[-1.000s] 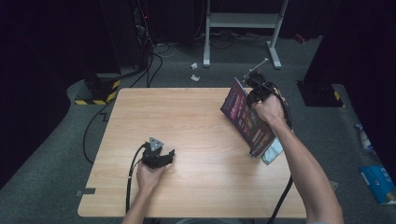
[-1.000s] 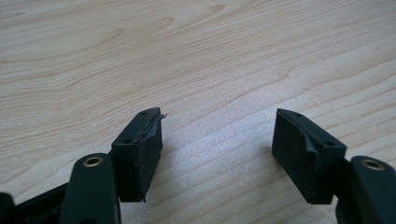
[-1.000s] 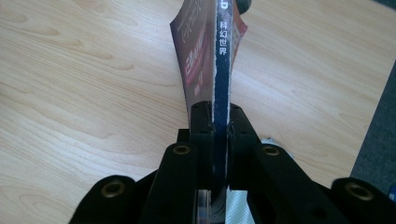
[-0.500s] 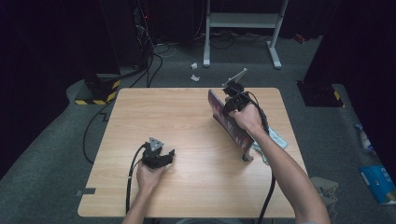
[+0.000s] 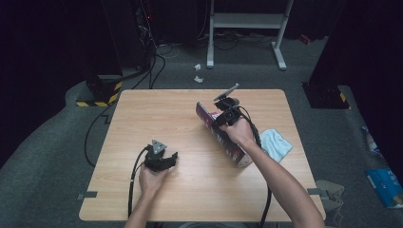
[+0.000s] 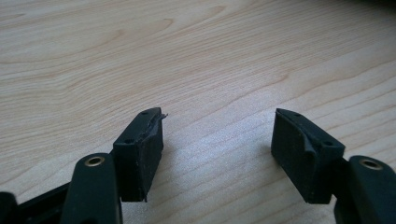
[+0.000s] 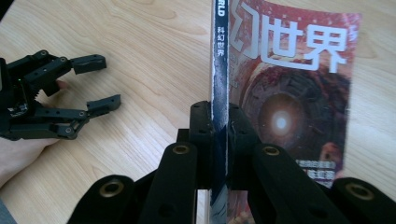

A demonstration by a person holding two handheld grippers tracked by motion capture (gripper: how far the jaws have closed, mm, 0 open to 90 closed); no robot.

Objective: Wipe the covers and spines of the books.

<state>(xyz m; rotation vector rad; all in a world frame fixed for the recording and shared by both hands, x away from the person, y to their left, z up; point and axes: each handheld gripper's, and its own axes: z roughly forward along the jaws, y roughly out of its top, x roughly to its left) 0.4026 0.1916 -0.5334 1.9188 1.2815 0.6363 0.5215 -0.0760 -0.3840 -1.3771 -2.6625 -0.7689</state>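
The right tool (image 7: 218, 122) had a magazine (image 7: 289, 88) clamped by its spine, both jaws pressed tight on either side of the thin edge. In the right gripper view the magazine stood on edge, spine facing the camera, with the red cover and its big white characters fanning off to the right. From the high view the magazine (image 5: 223, 137) sat right of centre on the wooden surface (image 5: 142, 109), tilted up under the right hand (image 5: 240, 132), one end near the tool (image 5: 227, 114) and the other running down toward the near right side of the surface.

The left tool (image 5: 161, 159) was well apart from the magazine, resting near the front left of the surface in the left hand (image 5: 151, 178). Its jaws were spread wide with nothing between them, and the left gripper view had plain wood grain in the gap of that tool (image 6: 217, 140). The right gripper view caught that left tool (image 7: 95, 79) off to the side too, jaws apart.

A light blue cloth (image 5: 277, 144) lay just beside the right forearm, on the right edge of the surface, near the magazine's lower end. Bare wood lay between the two tools, so nothing stood in the way there.
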